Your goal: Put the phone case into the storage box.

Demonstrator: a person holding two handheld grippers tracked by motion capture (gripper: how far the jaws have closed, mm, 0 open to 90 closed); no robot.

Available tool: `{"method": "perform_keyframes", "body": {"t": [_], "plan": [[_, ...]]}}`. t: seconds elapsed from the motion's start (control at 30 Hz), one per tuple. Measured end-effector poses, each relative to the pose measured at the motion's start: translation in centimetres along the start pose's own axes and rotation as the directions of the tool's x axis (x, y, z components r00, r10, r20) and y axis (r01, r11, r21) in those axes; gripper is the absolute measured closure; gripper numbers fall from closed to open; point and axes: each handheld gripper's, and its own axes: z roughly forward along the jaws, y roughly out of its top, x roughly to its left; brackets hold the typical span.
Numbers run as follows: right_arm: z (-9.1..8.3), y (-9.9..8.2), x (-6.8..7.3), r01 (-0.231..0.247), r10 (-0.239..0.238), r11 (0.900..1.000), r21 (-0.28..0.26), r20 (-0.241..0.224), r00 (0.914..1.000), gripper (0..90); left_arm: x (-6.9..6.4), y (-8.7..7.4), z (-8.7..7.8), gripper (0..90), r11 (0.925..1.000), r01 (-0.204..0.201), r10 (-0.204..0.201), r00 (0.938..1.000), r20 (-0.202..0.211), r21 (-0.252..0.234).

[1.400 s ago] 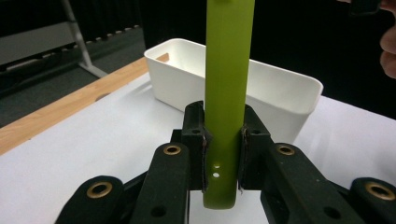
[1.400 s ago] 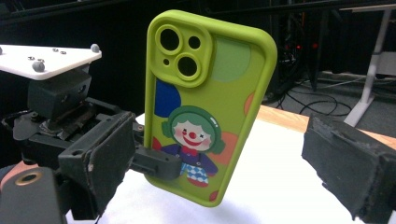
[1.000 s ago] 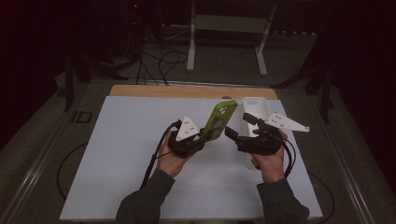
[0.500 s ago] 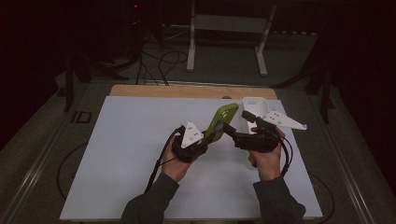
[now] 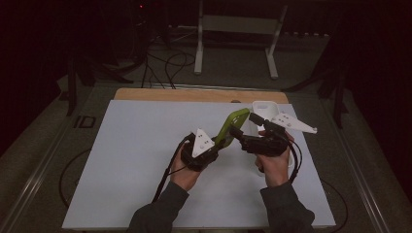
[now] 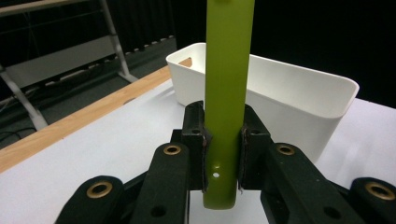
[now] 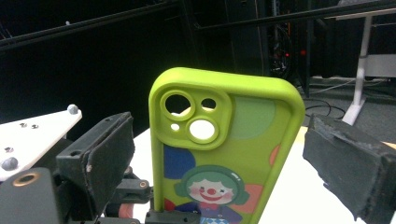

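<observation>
A lime-green phone case (image 5: 232, 125) with a cartoon clown on its back (image 7: 224, 149) stands upright above the white mat. My left gripper (image 5: 221, 143) is shut on its lower end, and its pads (image 6: 203, 149) press both thin edges of the case (image 6: 228, 93). My right gripper (image 5: 244, 125) comes in from the right and is open. Its jaws stand on either side of the case's upper part, with a gap on each side (image 7: 226, 163). The case's camera cut-outs face the right gripper view.
A white plastic bin (image 5: 265, 108) sits on the mat's far right, just behind the hands, also the bin (image 6: 289, 98) behind the case. A wooden strip (image 5: 194, 94) runs along the mat's far edge. A metal stand (image 5: 233, 43) and cables lie on the floor beyond.
The two hands have drawn slightly closer together. The case stays clamped in the left gripper and the right jaws stay apart.
</observation>
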Motion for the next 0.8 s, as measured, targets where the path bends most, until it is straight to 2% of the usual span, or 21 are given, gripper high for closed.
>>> {"method": "perform_keyframes", "body": {"t": [0.47, 0.8], "plan": [[0.56, 0.11, 0.2, -0.039, 0.04, 0.9992, -0.007, 0.021, 0.999, 8.4, -0.42, -0.16, 0.13, 77.7, 0.9999, 0.011, -0.011, 0.9998, -0.016, -0.013], [0.88, 0.11, 0.14, -0.061, 0.062, 0.998, -0.019, 0.052, 0.9968, 8.4, -0.81, -0.21, 0.13, 77.7, 0.9998, 0.0, 0.0, 0.9997, -0.024, -0.018]]}}
